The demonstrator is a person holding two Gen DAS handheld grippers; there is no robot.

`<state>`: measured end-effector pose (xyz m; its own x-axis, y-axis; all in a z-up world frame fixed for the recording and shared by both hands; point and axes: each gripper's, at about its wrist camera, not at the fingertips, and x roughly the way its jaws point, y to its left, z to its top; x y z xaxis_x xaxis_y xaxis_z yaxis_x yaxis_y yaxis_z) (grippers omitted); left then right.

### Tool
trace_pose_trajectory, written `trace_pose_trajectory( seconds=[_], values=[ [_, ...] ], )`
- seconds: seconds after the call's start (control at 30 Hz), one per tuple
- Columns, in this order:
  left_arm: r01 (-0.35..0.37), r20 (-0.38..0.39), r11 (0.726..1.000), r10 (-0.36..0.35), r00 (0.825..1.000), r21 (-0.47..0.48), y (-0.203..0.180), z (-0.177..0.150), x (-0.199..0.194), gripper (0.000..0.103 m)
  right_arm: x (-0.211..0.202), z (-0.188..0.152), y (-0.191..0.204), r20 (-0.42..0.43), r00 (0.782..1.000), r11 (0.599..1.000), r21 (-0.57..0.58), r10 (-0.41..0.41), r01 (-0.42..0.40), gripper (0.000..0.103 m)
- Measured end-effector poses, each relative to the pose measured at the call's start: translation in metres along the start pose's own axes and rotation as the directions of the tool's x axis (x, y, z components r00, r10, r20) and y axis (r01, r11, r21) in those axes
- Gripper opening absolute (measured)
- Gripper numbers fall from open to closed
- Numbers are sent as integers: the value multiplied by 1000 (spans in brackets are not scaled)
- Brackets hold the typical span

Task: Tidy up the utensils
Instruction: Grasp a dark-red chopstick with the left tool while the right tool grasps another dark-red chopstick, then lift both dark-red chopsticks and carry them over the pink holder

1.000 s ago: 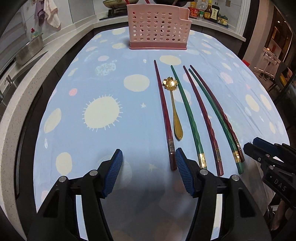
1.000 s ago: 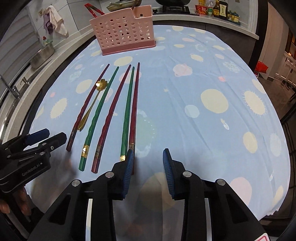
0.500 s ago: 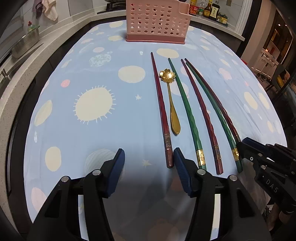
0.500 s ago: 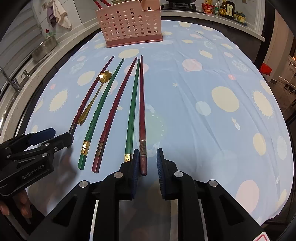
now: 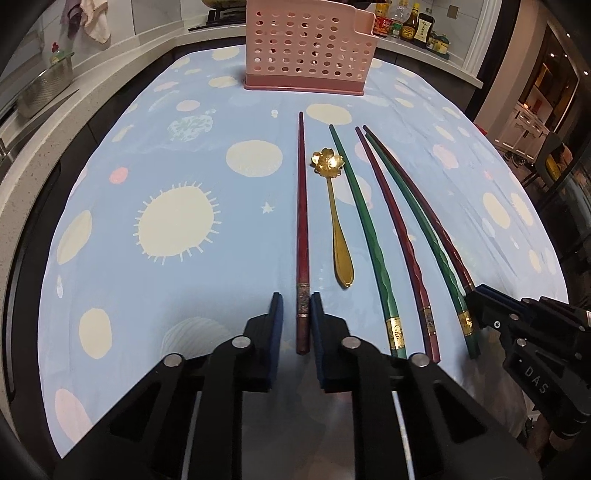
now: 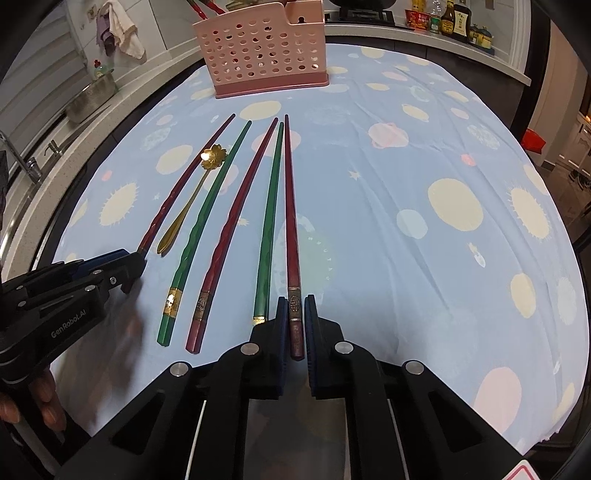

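Note:
Several red and green chopsticks and a gold flower spoon [image 5: 334, 214] lie in a row on the blue tablecloth. My left gripper [image 5: 297, 306] is shut on the thick end of the leftmost red chopstick [image 5: 302, 221]. My right gripper [image 6: 295, 306] is shut on the thick end of the rightmost red chopstick [image 6: 290, 206]. Both chopsticks still lie along the cloth. Between them lie a green chopstick [image 6: 207, 221], a red one [image 6: 236, 221] and another green one [image 6: 269, 221]. A pink perforated utensil holder [image 5: 310, 48] stands at the far end, also in the right wrist view [image 6: 264, 51].
The table [image 6: 443, 166] has a blue cloth with sun and planet prints. A counter with a metal basin [image 6: 88, 99] runs along the left. Sauce bottles [image 5: 410, 26] stand behind the holder. The left gripper shows in the right view [image 6: 92, 280], the right gripper in the left view [image 5: 517, 325].
Both grippers have moved forward and closed: the left onto the leftmost red chopstick's end, the right onto the rightmost red chopstick's end. The left was wide open a second ago.

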<state>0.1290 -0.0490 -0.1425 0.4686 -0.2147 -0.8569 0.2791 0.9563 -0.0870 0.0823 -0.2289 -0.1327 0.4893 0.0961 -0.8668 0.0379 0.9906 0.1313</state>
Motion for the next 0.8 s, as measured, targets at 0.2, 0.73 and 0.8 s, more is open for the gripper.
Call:
trace_pose_trajectory(
  seconds=[0.2,0.73,0.8],
  values=[
    [14,4,1000,-14,1000,-3,-2,-2,-8,7,-6,-1,0,9,1000,1000,13,12,-12,7],
    [47,161,999,-42,986,-25,-2,32,-86,7,-87,35,-11,221,974,993,84,59,-79,7],
    [53,188,998,-47,981,-26,-1,38,-96,7,-100,45,-14,260,964,992,92,61,-88,7]
  ],
)
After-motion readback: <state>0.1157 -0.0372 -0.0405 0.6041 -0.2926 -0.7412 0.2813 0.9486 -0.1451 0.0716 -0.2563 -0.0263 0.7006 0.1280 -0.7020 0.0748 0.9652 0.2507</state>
